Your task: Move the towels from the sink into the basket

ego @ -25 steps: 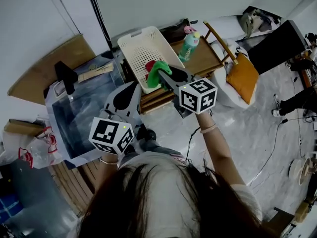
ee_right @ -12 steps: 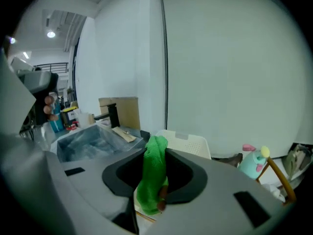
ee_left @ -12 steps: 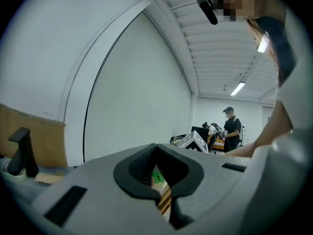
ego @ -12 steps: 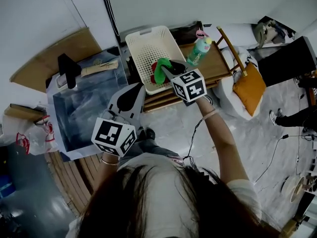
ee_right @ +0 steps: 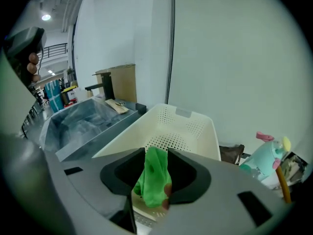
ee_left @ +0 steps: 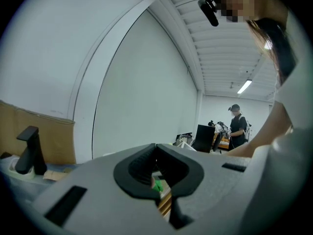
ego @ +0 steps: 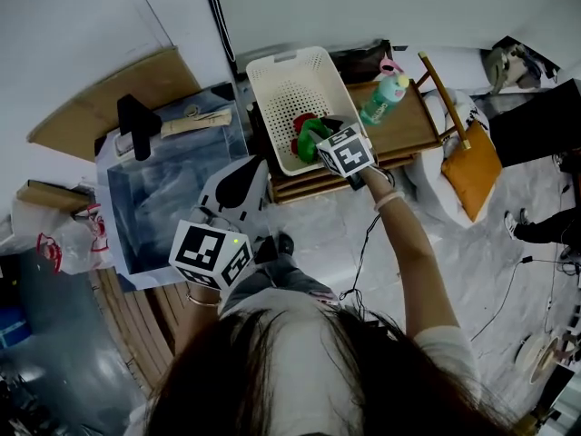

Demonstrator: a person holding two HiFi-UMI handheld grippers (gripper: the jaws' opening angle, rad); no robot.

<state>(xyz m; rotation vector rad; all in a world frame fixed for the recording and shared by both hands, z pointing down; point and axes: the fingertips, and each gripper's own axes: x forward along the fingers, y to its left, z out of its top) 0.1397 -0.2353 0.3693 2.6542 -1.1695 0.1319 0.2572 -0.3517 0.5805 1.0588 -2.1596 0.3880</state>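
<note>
A green towel (ee_right: 155, 177) hangs between the jaws of my right gripper (ee_right: 156, 153); the jaws are opening, but the pads still touch the cloth on both sides. In the head view this gripper (ego: 318, 133) holds the green towel (ego: 309, 136) over the white perforated basket (ego: 272, 62), just above a red towel (ego: 302, 121) lying inside. The basket (ee_right: 195, 126) shows below and beyond the jaws. My left gripper (ego: 258, 163) hovers beside the sink (ego: 123, 209), its tips (ee_left: 156, 146) closed together on nothing.
A black faucet (ego: 136, 121) stands at the sink's far left edge. The basket rests on a wooden bench (ego: 413, 130) next to a teal bottle (ego: 381, 98). An orange cushion (ego: 477, 171) lies to the right. Cables cross the floor. A person (ee_left: 239, 126) stands far off.
My right gripper has carried the green towel farther out, from the basket's near edge to over its inside. The left gripper has barely moved.
</note>
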